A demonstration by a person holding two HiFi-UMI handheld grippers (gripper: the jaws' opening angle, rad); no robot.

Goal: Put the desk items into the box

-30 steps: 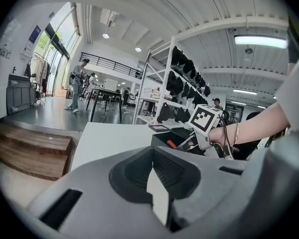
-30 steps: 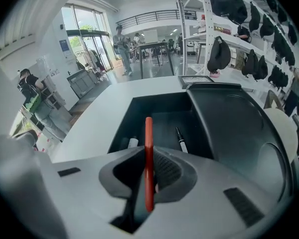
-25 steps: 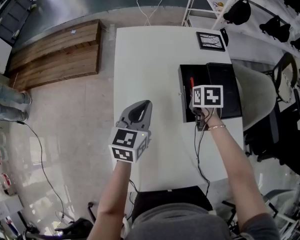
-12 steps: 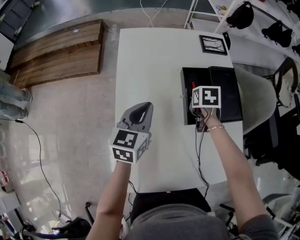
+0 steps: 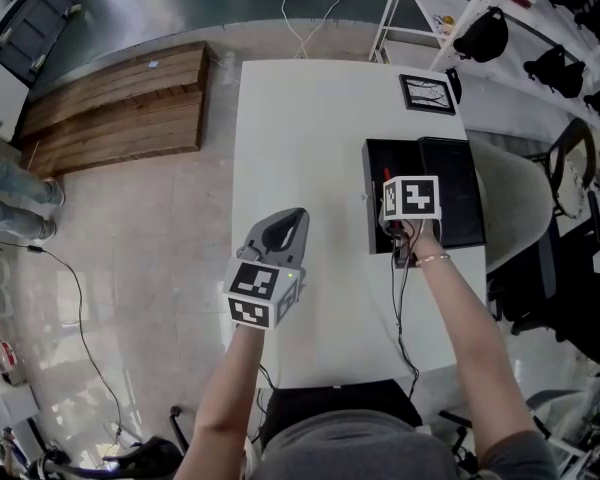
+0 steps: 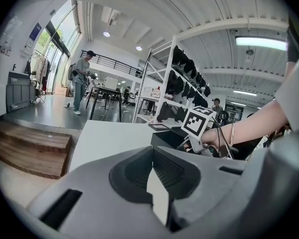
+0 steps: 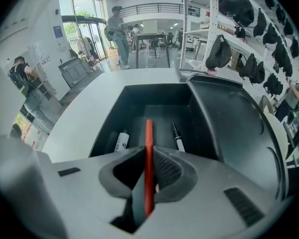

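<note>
We hold the red pen (image 7: 148, 148) clamped in the right hand-held gripper (image 7: 148, 173), long axis pointing forward over the open black box (image 7: 139, 96), while the left hand-held gripper (image 6: 157, 178), jaws together and empty, hovers left of the box.

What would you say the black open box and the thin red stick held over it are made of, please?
Black open box: likely moulded plastic, matte to semi-gloss; smooth rounded walls with a soft sheen. Thin red stick: probably plastic, perhaps a pen or pencil; uniform smooth red surface, but too slim to be sure.
</note>
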